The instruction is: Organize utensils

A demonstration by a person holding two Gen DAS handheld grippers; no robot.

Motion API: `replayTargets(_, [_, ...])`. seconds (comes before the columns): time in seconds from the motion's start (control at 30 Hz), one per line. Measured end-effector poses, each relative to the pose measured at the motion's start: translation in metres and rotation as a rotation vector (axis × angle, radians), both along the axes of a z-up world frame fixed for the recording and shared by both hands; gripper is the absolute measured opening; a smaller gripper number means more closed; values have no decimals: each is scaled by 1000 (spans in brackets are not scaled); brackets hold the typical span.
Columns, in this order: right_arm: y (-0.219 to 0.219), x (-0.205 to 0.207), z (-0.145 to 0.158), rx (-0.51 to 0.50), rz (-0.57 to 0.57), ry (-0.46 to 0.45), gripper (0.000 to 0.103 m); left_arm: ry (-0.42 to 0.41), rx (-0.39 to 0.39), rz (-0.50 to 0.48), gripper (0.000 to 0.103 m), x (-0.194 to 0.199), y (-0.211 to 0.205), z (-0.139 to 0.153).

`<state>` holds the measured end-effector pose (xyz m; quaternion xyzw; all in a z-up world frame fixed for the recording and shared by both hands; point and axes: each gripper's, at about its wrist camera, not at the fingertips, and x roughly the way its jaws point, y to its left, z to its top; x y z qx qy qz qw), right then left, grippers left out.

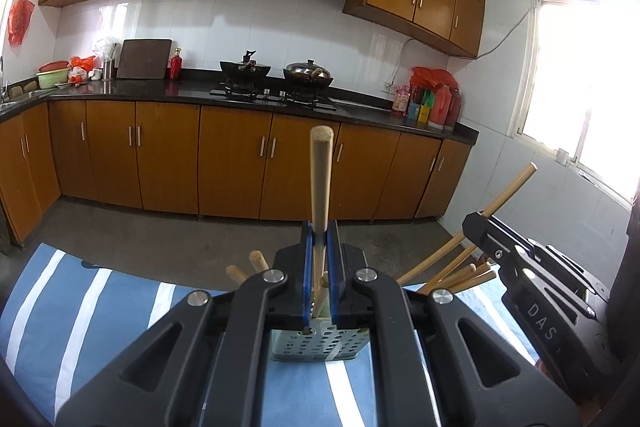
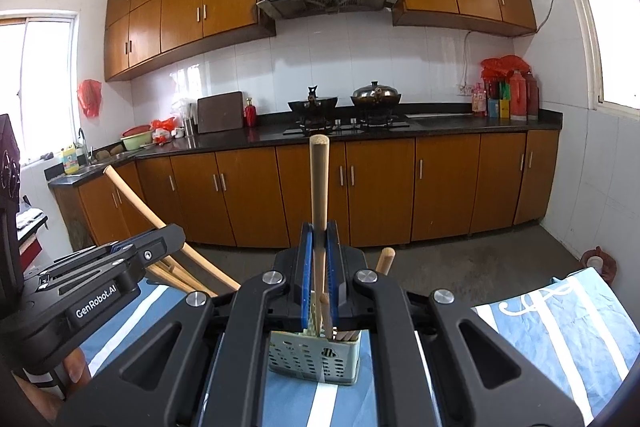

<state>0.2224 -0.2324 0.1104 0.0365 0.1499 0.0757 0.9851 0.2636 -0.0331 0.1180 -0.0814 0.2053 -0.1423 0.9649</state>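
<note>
My left gripper (image 1: 320,239) is shut on an upright wooden chopstick (image 1: 321,179), held over a pale green perforated holder (image 1: 318,345) that contains other chopsticks. My right gripper (image 2: 319,239) is shut on another upright wooden chopstick (image 2: 319,187) above a second perforated holder (image 2: 314,359) with chopsticks in it. Each gripper shows in the other's view: the right one (image 1: 476,223) at the right edge, the left one (image 2: 160,239) at the left, each gripping its stick. More chopsticks (image 1: 452,267) lean out beside the holders.
Both holders stand on a blue and white striped cloth (image 1: 100,307) over a table. Beyond it are a bare concrete floor (image 2: 460,263), wooden base cabinets, a black counter with two woks on a stove (image 2: 344,115), a sink at the left and windows on the side walls.
</note>
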Motion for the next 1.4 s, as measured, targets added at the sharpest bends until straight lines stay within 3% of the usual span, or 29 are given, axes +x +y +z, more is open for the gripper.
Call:
replayTargets(0.13, [-4,-1,3,13,-7,5,8,5,-19,7,10,4,2,4])
replayTargets(0.27, [-11,-7,7,31,-16,2,8,1,-43,14,20,-2,7,9])
replayTargets(0.43, [-20,-24,19,45,-30,-30,8,-34,-63,23,26,-23,17,20])
replayTargets(0.57, [-24,-49,24,53,-34,-53,9,-59,-64,31,38,-48,27,24])
replayTargets(0.6, [-25,-57,23,52,-37,-59,15,-69,-54,35,42,-59,31,24])
replayTargets(0.7, [-26,-81,18,46,-47,-81,49,-84,-5,54,56,-86,40,17])
replayTargets(0.77, [-23,-98,10,30,-47,-90,53,-94,24,60,67,-102,44,11])
replayTargets(0.9, [-12,-124,-13,1,-46,-77,75,-106,98,83,93,-143,51,-14])
replayTargets(1.03, [-1,-145,-33,-40,-61,-70,99,-109,167,126,99,-174,57,-39])
replayTargets(1.2, [15,-168,-51,-138,-96,-77,101,-45,157,166,99,-192,69,-67])
replayTargets(1.4, [21,-181,-78,-162,-97,-41,101,-26,148,178,99,-207,69,-92])
